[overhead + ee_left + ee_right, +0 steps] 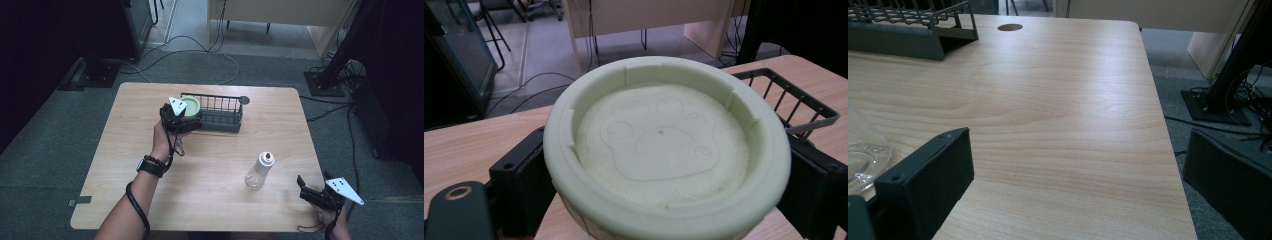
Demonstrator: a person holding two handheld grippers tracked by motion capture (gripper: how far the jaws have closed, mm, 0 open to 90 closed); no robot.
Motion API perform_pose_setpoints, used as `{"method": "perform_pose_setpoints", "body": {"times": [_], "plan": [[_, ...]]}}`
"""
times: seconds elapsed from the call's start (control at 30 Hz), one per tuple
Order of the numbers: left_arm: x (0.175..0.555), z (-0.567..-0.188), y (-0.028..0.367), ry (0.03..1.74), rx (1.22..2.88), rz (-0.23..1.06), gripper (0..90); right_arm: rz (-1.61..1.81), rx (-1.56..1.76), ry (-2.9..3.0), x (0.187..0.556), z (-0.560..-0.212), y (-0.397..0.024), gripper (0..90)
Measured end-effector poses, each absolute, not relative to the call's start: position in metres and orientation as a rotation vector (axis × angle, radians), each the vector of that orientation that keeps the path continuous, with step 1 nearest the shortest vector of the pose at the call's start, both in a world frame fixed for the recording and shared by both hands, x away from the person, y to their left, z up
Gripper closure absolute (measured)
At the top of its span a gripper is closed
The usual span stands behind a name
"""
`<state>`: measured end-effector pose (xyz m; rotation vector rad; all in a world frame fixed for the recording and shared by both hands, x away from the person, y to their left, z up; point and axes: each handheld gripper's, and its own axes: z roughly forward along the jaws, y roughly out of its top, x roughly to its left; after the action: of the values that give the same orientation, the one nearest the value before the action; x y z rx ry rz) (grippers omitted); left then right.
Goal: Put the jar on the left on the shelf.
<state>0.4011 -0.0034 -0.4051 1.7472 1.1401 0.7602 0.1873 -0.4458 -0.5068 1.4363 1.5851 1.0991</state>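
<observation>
My left gripper (186, 116) is shut on a pale green round cup (664, 150) turned bottom up, with a paw print moulded in its base. It holds the green cup (191, 105) at the left end of a dark wire basket (220, 114) at the back of the table. Black jaws press the cup's two sides in the left gripper view. My right gripper (306, 186) hovers open at the table's front right corner, nothing between its jaws. A clear bottle (260, 171) with a white neck stands upright just left of it; its base (860, 160) edges into the right gripper view.
The wooden table (210, 200) has bare room in front and at the right. A round hole (244, 100) sits behind the basket (903, 30). Cables, a stand base (325, 82) and a desk lie on the floor beyond the far edge.
</observation>
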Motion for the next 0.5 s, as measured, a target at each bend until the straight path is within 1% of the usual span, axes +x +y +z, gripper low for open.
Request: {"method": "perform_pose_setpoints", "body": {"times": [0.5], "plan": [[0.425, -0.4, -0.01, 1.16, 1.743, 0.765, 11.1, 1.096, 1.431, 1.593, 0.188, -0.507, -0.445, 0.0]]}}
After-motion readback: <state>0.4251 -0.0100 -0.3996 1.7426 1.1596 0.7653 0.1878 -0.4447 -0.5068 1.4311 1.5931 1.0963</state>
